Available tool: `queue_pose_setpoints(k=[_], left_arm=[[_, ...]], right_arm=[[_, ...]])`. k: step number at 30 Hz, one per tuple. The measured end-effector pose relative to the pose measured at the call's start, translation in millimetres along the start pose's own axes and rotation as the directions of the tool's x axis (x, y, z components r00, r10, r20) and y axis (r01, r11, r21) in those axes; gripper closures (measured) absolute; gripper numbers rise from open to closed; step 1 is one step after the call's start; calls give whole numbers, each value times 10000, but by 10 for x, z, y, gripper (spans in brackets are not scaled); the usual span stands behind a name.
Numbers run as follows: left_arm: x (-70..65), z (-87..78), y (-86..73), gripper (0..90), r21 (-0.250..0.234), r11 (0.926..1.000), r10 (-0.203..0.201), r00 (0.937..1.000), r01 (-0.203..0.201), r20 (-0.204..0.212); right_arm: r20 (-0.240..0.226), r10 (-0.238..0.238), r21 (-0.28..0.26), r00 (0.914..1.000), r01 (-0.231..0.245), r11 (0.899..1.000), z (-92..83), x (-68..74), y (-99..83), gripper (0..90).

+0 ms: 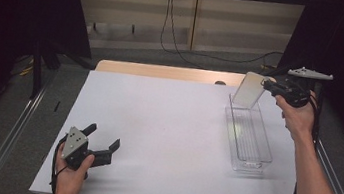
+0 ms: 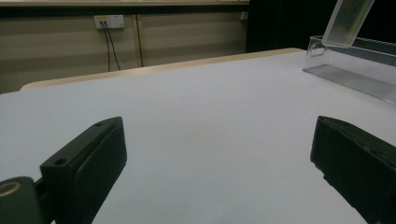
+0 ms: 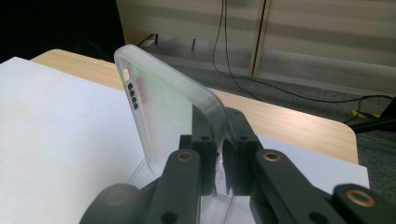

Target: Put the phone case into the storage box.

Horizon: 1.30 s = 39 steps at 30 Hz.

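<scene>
the right gripper (image 1: 268,84), at the upper right of the high view, is clamped on the edge of a frosted phone case (image 1: 250,90). in the right gripper view the jaws sit pressed together on the case's (image 3: 161,105) rim, and the case rises up and to the left from them, with its camera cutout and a row of small holes near the top.

the case hangs tilted over the far end of a clear tray (image 1: 250,132), which lies on the white sheet (image 1: 166,126) with its long axis running from the upper middle toward the lower right of the frame. the case's lower edge is at or just above the tray's far wall; whether it touches i cannot tell. so the tray lies directly below and toward the viewer from the case, and the likely move is to lower and lay the case along that long axis.

the left gripper (image 1: 101,144) rests at the lower left, well apart from the tray, jaws wide with nothing between them. the right hand (image 1: 296,116) is clearly nearer.
</scene>
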<state>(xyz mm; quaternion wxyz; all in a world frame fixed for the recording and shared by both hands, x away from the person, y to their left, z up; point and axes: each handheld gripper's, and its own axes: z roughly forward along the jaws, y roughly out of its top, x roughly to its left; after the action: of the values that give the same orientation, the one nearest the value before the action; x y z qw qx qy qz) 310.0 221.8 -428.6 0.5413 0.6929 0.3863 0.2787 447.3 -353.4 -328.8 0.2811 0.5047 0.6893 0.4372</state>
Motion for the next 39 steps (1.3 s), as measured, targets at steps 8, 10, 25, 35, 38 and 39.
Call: queue_pose_setpoints(k=[8,10,25,35,38,39], left_arm=[[3,-1,-1,37,-8,10000,-44,10000,44,-14],[3,3,-1,37,20,10000,12,10000,-12,-18],[2,0,0,37,-10,10000,12,10000,-12,31],[-6,4,0,36,-45,10000,-29,10000,29,17],[-2,5,1,36,1,10000,68,10000,-68,-13],[-6,6,1,36,-14,10000,36,10000,-36,8]], right_arm=[[133,40,92,9999,-41,9999,68,-18,-17,841],[144,17,95,9999,-19,10000,72,-10,-9,842],[322,-37,371,9995,25,9993,196,-26,-59,841],[381,-302,571,9988,280,9980,254,1,-85,841],[454,-353,604,9983,325,9976,274,7,-93,841],[478,-365,601,9982,336,9976,277,6,-95,841]])
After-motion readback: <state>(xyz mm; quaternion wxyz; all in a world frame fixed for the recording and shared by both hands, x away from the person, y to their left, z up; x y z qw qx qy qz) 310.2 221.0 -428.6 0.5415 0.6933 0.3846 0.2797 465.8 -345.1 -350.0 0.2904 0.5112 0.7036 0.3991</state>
